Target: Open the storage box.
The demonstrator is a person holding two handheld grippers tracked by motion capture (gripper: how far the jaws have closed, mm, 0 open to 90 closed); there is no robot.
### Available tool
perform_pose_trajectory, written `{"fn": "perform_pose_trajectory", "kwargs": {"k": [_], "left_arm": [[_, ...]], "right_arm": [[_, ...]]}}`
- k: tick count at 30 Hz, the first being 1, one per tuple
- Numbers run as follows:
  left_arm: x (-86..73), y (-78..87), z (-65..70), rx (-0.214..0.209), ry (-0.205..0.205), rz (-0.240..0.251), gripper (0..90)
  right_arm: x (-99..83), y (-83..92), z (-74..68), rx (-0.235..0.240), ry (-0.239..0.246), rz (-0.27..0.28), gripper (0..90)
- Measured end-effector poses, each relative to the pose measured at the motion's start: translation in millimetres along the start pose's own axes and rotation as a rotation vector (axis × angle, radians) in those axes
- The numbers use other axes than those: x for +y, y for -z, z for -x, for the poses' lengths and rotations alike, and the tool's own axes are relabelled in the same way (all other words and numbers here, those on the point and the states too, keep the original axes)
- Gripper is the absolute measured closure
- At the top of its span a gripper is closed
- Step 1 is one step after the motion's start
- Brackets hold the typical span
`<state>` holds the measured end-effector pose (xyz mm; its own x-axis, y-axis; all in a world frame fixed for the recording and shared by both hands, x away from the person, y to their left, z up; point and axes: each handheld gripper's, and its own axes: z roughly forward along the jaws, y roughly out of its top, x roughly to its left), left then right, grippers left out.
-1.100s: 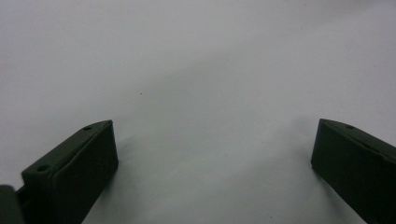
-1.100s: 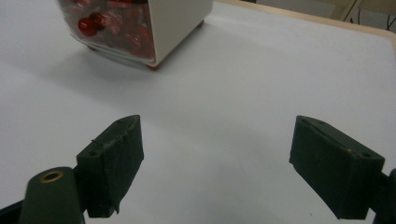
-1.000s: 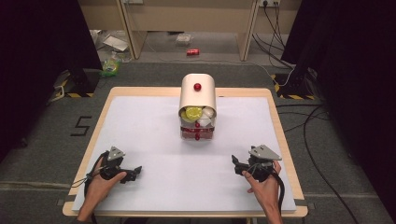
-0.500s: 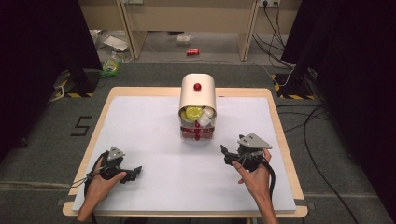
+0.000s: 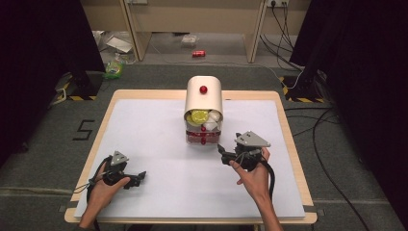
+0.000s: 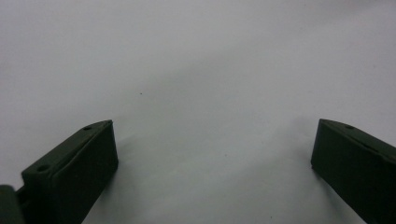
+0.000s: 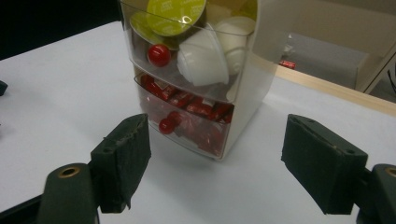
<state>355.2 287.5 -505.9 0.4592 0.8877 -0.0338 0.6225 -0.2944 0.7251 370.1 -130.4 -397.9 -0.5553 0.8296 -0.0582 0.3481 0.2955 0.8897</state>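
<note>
A cream drawer unit (image 5: pixel 204 98) with a red knob on top stands at the table's far middle. Its clear upper drawer (image 7: pixel 205 51) holds white and yellow-green capsules. The lower drawer (image 7: pixel 187 119) holds red packets and has a red knob (image 7: pixel 166 125). My right gripper (image 5: pixel 223 153) is lifted just right of and in front of the unit, pointing at the lower drawer. Its jaws are open and have just been closing a little, with nothing between them. My left gripper (image 5: pixel 139 177) rests near the front left, open over bare white surface (image 6: pixel 196 70).
A white mat (image 5: pixel 159 144) covers the wooden table (image 5: pixel 284 115). On the floor beyond lie a red can (image 5: pixel 198 53), cables (image 5: pixel 308 48) and some litter (image 5: pixel 114 67). Dark curtains hang at both sides.
My right gripper has risen and moved left and forward toward the drawer unit. The left gripper has stayed put.
</note>
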Motion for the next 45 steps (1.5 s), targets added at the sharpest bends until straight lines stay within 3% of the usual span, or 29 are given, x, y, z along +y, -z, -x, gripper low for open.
{"fn": "perform_pose_trajectory", "kwargs": {"k": [31,45], "left_arm": [[0.0,0.1,0.0,0.0,0.0,-0.001,0.0],[0.0,0.1,0.0,0.001,0.0,-0.001,0.0]], "right_arm": [[36.5,-15.1,-17.4,0.052,0.029,0.052,28.8],[55.7,-30.2,-22.9,0.073,0.054,0.078,31.2]]}}
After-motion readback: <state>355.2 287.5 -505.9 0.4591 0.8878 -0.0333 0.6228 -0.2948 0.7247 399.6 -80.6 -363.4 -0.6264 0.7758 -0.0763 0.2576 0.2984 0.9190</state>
